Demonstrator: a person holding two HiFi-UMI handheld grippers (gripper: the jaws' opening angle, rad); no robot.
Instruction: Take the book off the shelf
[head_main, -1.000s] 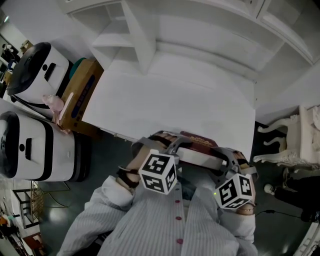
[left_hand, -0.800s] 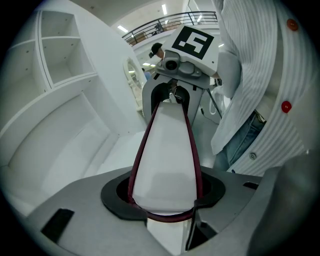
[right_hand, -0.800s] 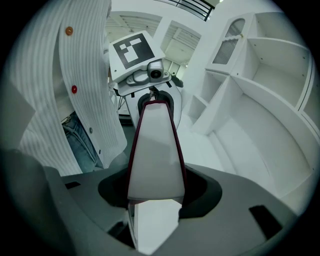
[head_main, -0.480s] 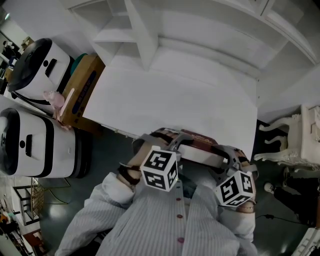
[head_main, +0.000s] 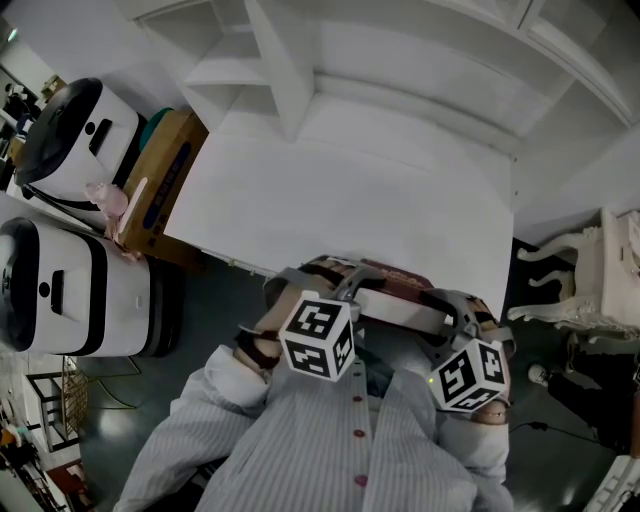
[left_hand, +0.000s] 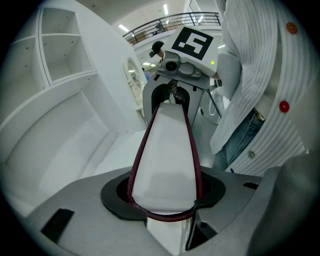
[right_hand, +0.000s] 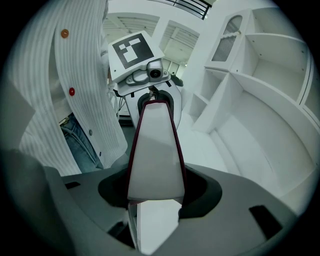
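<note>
A book (head_main: 398, 287) with a dark red cover and white page edges hangs level in front of the person's chest, just off the near edge of the white shelf unit's deck (head_main: 350, 200). My left gripper (head_main: 350, 292) is shut on its left end and my right gripper (head_main: 440, 315) on its right end. In the left gripper view the book (left_hand: 166, 155) runs from my jaws (left_hand: 165, 202) straight out to the other gripper (left_hand: 175, 95). The right gripper view mirrors this, the book (right_hand: 155, 155) wedged between my jaws (right_hand: 155, 196) and reaching the left gripper (right_hand: 150, 100).
White shelf compartments (head_main: 250, 60) rise behind the deck. A cardboard box (head_main: 165, 180) and two white rounded machines (head_main: 60, 130) (head_main: 60, 290) stand at the left. A white ornate chair (head_main: 585, 290) stands at the right. The person's striped shirt (head_main: 330, 450) fills the bottom.
Both grippers and the book stay where they were, close to the chest. Only the head view has shifted slightly.
</note>
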